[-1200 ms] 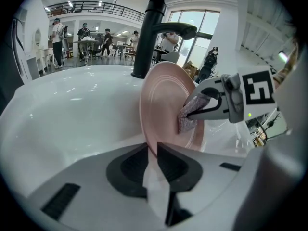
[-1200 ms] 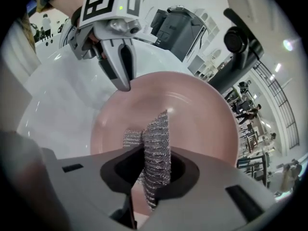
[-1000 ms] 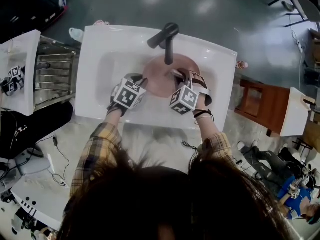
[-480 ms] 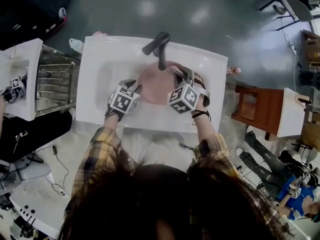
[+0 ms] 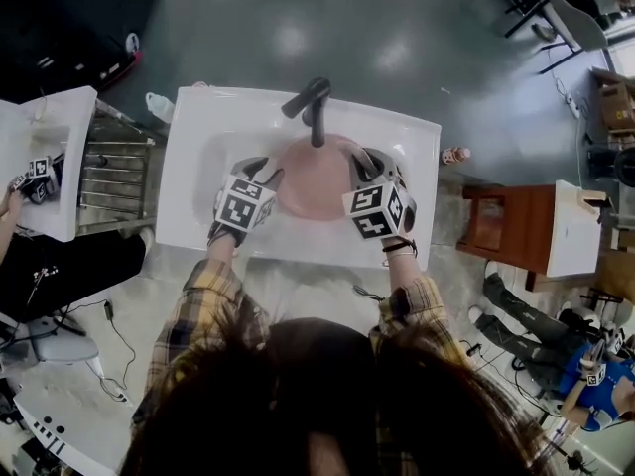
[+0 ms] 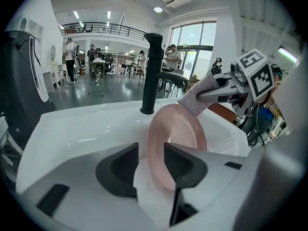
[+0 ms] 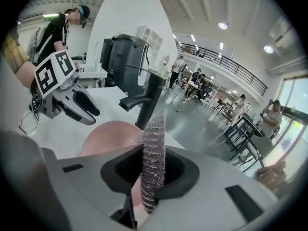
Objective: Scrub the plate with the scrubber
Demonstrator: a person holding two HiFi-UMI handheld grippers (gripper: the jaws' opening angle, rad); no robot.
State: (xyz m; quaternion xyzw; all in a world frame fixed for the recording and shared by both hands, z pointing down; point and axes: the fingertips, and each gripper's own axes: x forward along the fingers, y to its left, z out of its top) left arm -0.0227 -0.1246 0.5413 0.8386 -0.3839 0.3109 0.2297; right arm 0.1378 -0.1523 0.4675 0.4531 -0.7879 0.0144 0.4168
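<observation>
A pink plate [image 5: 313,181] stands tilted in the white sink [image 5: 198,157], below the black faucet [image 5: 310,102]. My left gripper [image 5: 266,178] is at the plate's left rim. In the left gripper view the plate [image 6: 175,129] rises between the jaws of the left gripper [image 6: 151,153], which are opening, with a gap beside the rim. My right gripper [image 5: 362,167] is at the plate's right side, shut on a silver mesh scrubber [image 7: 154,134]. The scrubber [image 6: 199,97] touches the plate's upper edge in the left gripper view.
A metal drying rack [image 5: 109,172] adjoins the sink on the left, next to another white counter [image 5: 60,117]. A brown wooden stool [image 5: 506,216] stands to the right. Several people stand in the hall behind the faucet [image 6: 151,73].
The right gripper has drawn back from the plate's middle toward its right edge with the scrubber. The left gripper stays at the left rim.
</observation>
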